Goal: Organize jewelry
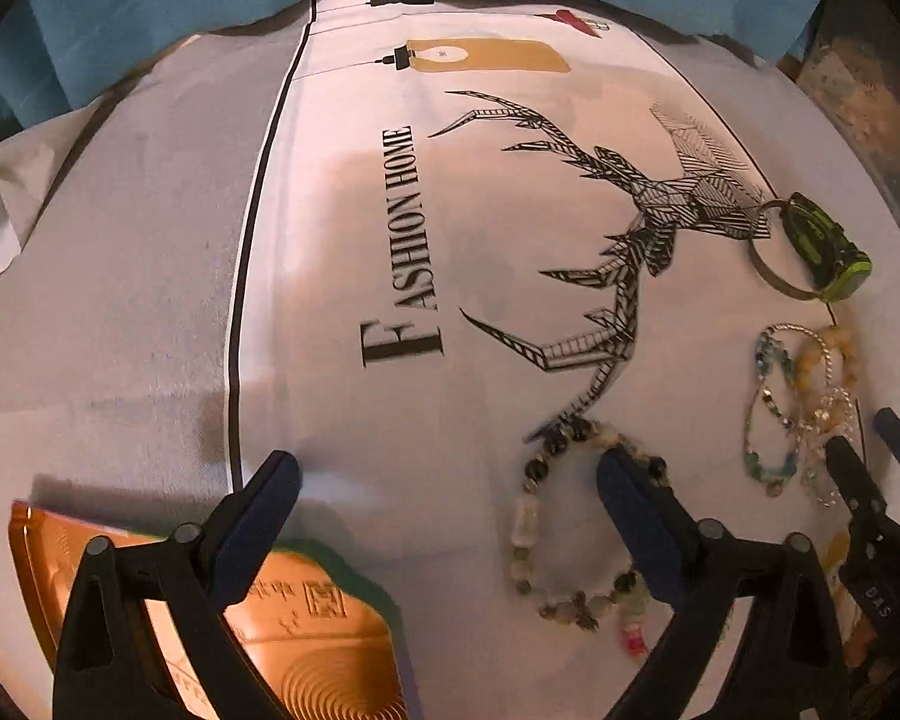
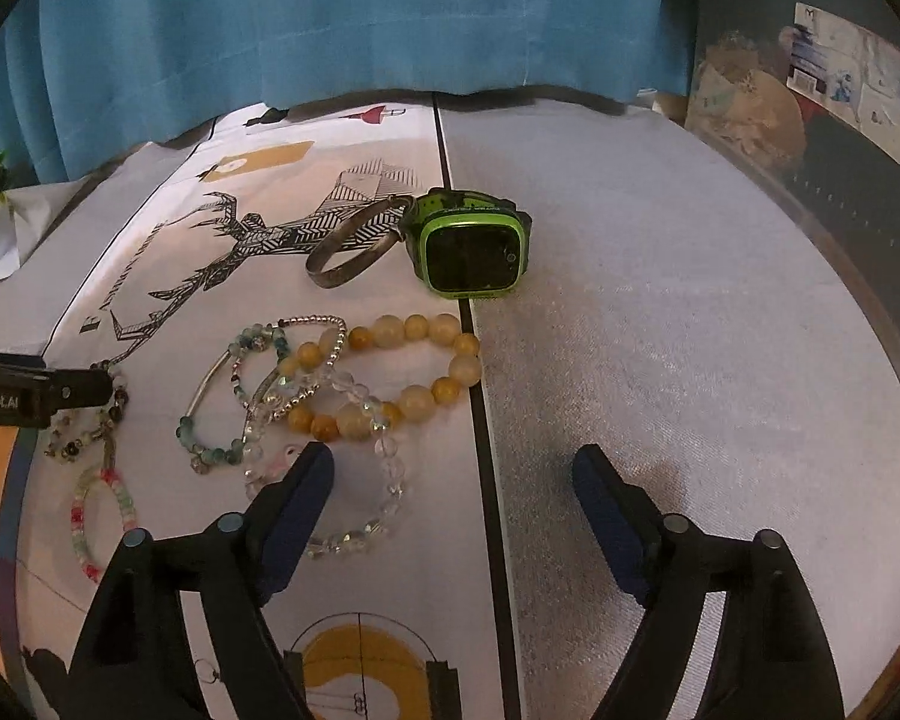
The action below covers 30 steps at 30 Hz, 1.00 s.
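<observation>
Jewelry lies on a white tablecloth point(image 1: 342, 228) printed with a stag. My left gripper point(image 1: 450, 468) hangs open; its right fingertip point(image 1: 621, 474) sits over the ring of a dark and pale bead bracelet point(image 1: 525, 525), with nothing gripped. My right gripper point(image 2: 453, 465) is open too. Its left fingertip point(image 2: 315, 468) is over a clear crystal bracelet point(image 2: 393, 474), just below a yellow bead bracelet point(image 2: 417, 399). A teal bead bracelet point(image 2: 222, 414) and a silver bead bracelet point(image 2: 312, 360) tangle beside them. Further back lie a green watch point(image 2: 474, 246) and a metal bangle point(image 2: 354, 246).
An orange-gold box point(image 1: 306, 618) lies under my left gripper at the near left. A small pink and green bracelet point(image 2: 127, 504) rests near the left gripper's finger point(image 2: 84, 387). A grey cloth area point(image 2: 660, 330) lies to the right. A blue curtain point(image 2: 360, 18) hangs behind the table.
</observation>
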Motion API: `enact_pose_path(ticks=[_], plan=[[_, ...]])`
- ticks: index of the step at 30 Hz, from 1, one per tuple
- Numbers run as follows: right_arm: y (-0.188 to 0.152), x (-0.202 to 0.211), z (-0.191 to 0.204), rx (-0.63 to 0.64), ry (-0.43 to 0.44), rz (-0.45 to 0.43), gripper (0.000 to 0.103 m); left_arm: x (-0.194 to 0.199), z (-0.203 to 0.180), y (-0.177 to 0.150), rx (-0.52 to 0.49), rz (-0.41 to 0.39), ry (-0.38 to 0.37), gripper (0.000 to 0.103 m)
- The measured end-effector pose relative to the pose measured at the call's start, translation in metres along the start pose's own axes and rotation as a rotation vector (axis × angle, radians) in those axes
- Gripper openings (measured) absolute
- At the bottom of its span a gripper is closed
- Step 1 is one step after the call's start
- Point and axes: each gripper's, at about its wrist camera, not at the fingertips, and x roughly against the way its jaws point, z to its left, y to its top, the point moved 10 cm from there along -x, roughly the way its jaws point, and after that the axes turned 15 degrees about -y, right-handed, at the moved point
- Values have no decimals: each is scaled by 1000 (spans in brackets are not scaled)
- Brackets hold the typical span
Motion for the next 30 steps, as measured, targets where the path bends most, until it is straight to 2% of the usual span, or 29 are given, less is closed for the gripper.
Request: enact_pose_path(ticks=[2,3,4,10,14,18,25,30], plan=[[1,1,2,0,2,-5,77,7,-16,0,-68,-24,-24,43],[2,4,3,6,9,-21,49,9,-25,-1,-111,-22,-41,11],[3,8,6,16,20,-38,7,11,-31,-2,-119,-15,-44,6],[1,22,2,6,41,-21,8,44,-45,-1,-96,-101,-138,6],[10,58,-15,-17,24,-87,8,82,-57,-7,-93,-170,-178,6],[13,101,-23,-22,25,-147,8,127,-72,-25,-133,-240,-165,6],[-6,178,-22,-3,43,-205,8,198,-89,-82,-174,-324,-174,6],[-41,235,-5,35,88,-225,8,240,-92,-131,-184,-359,-213,6]])
